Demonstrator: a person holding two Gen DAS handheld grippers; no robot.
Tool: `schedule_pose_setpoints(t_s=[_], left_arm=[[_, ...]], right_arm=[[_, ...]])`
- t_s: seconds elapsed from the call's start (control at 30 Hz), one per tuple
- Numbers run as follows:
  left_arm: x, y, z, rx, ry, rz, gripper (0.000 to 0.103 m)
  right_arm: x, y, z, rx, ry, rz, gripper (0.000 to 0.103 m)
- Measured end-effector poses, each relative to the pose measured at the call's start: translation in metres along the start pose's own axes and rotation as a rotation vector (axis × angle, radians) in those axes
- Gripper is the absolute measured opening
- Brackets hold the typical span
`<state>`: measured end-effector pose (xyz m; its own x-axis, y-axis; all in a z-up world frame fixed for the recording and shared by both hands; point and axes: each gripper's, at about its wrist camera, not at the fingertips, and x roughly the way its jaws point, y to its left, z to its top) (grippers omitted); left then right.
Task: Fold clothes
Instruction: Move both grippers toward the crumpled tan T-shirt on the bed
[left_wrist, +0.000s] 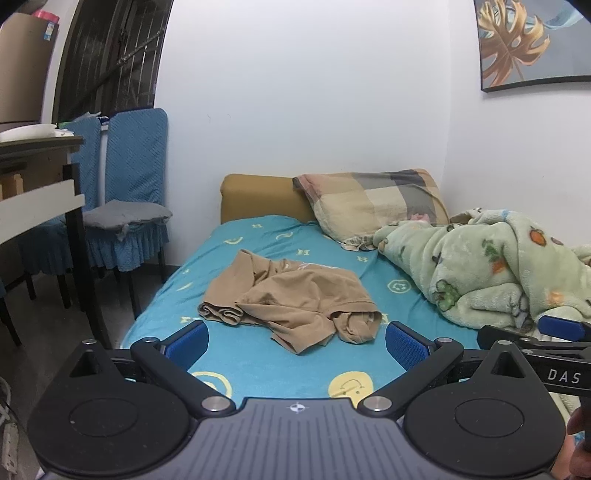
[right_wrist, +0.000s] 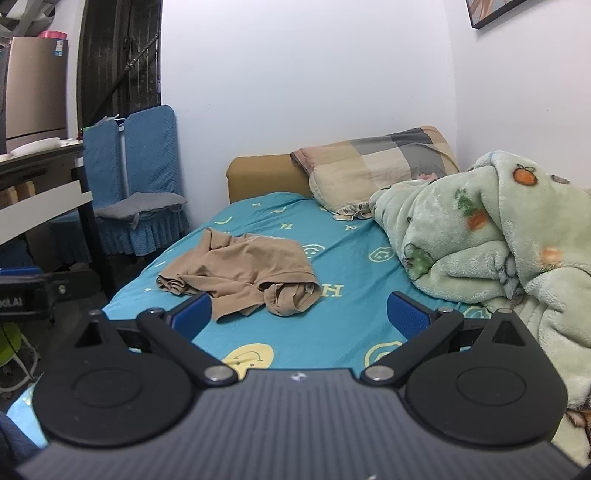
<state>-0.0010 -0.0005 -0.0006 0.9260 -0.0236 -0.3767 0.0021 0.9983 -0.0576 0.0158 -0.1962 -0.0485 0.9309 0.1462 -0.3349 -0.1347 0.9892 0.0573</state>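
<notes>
A crumpled tan garment (left_wrist: 291, 299) lies in a heap on the teal bed sheet (left_wrist: 258, 365), also seen in the right wrist view (right_wrist: 243, 271). My left gripper (left_wrist: 295, 343) is open and empty, hovering just short of the garment's near edge. My right gripper (right_wrist: 299, 314) is open and empty, a little nearer than the garment and to its right. The right gripper's blue pad shows at the right edge of the left wrist view (left_wrist: 561, 328).
A green fleece blanket (right_wrist: 498, 236) is bunched on the bed's right side. A plaid pillow (left_wrist: 373, 203) leans on the tan headboard (left_wrist: 258, 195). Blue-covered chairs (left_wrist: 129, 192) and a table (left_wrist: 40, 177) stand left of the bed.
</notes>
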Motion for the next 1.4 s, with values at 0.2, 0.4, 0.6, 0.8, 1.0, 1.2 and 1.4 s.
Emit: schedule_pose_setpoints(t_s=[0.2,0.4,0.6,0.8,1.0,1.2,1.4], left_arm=[[0.000,-0.011,-0.006,0.072,0.018,0.018,0.103],[0.009,-0.003,-0.003,0.025,0.032,0.000,0.103],[0.013,-0.002,-0.003,0.013,0.044,0.000,0.103],[0.016,-0.001,-0.004,0.013,0.051,0.021,0.103],[0.016,-0.001,-0.006,0.037,0.017,0.039,0.103],[0.017,-0.005,-0.010,0.088,-0.007,0.112,0.103],[0.023,-0.003,-0.014,0.101,-0.015,0.158,0.103]], right_arm=[[-0.001,0.000,-0.002,0.028,0.009,0.007,0.103],[0.002,0.000,0.000,0.030,0.024,0.012,0.103],[0.000,-0.001,-0.002,0.038,0.022,0.013,0.103],[0.001,-0.003,-0.003,0.059,0.032,0.024,0.103],[-0.001,-0.003,-0.003,0.067,0.016,0.026,0.103],[-0.001,-0.002,-0.002,0.070,0.006,0.028,0.103],[-0.006,-0.001,0.003,0.065,-0.021,0.033,0.103]])
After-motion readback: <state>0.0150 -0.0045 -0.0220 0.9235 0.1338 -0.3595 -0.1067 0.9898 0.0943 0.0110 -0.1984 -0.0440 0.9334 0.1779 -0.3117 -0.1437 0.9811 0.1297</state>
